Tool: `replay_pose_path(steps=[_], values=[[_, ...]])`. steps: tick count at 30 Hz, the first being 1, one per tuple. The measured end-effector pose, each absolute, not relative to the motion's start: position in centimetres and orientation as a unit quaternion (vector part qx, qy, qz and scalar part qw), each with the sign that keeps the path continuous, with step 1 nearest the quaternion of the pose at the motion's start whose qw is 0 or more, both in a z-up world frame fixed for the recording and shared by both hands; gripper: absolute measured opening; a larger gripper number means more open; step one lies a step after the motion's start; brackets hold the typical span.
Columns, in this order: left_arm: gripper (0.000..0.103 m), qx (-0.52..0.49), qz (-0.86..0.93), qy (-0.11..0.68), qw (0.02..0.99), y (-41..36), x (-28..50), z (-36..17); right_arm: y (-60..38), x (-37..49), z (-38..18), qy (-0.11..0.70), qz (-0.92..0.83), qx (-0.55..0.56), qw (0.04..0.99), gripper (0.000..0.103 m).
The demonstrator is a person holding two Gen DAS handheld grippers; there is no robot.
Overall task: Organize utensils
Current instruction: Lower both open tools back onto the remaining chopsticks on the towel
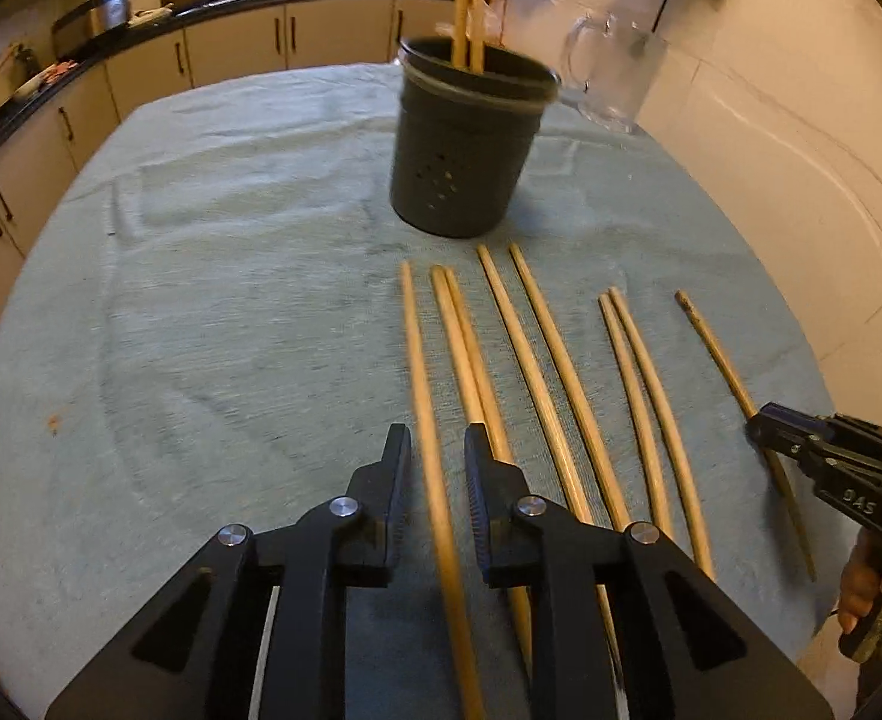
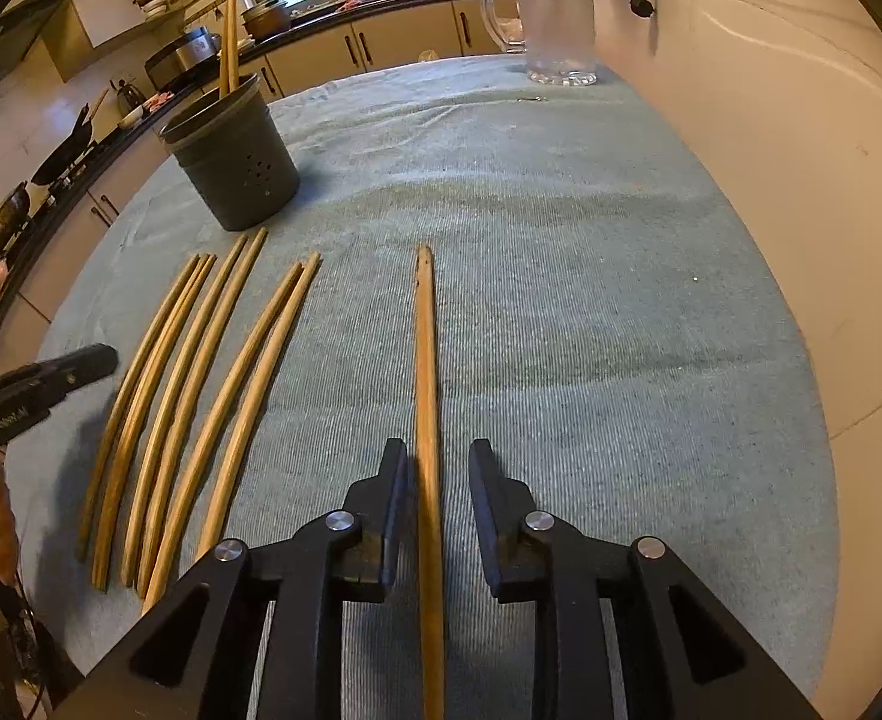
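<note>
Looking at both wrist views, each gripper is sitting over its own chopstick. The left gripper [image 1: 438, 450] is straddling the leftmost pale wooden chopstick [image 1: 426, 396] of the row lying on the grey-green ribbed cloth [image 1: 201, 300]; its jaws are parted a little with the stick running between them, and I'm not seeing the pads pressing on it, so it's reading as released. The right gripper [image 2: 438, 462] is doing the same over the darker lone wooden chopstick [image 2: 424, 360] lying off to the right of the row, jaws apart, nothing clenched.

What matters: both sticks are lying with their long axis running near-to-far, straight along the line each gripper is pointing, so each is lined up for a pinch across its width. The dark grey perforated plastic utensil holder [image 1: 459, 144], already holding two upright chopsticks [image 1: 468, 12], is standing at the far end of the row, and I'm guessing the left hand is nearer to it.
</note>
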State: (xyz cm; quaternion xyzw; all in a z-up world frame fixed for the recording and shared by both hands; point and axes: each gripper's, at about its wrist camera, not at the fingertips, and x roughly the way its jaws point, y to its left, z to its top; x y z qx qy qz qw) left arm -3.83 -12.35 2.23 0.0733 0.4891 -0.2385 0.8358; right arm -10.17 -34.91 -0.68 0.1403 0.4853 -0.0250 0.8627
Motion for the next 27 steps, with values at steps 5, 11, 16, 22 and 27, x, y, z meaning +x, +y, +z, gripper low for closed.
replay_pose_path(steps=[5,11,16,22,27], values=[[0.014,0.101,-0.225,0.487,0.838,-13.0,-3.6,1.4,-34.8,-10.2,-0.7,0.481,-0.016,0.137,0.866,0.023],[0.014,0.114,-0.211,0.500,0.832,-13.9,-2.3,1.5,-35.0,-9.5,-0.7,0.486,-0.011,0.132,0.864,0.023],[0.014,0.137,-0.203,0.514,0.822,-15.4,0.2,1.6,-35.6,-6.6,-0.5,0.522,-0.003,0.132,0.843,0.023],[0.014,0.141,-0.198,0.526,0.815,-17.3,3.1,1.7,-35.4,-1.2,-0.5,0.563,-0.020,0.092,0.821,0.023],[0.014,0.139,-0.199,0.519,0.819,-18.2,3.2,1.7,-34.1,2.6,-0.6,0.606,-0.026,0.046,0.794,0.024]])
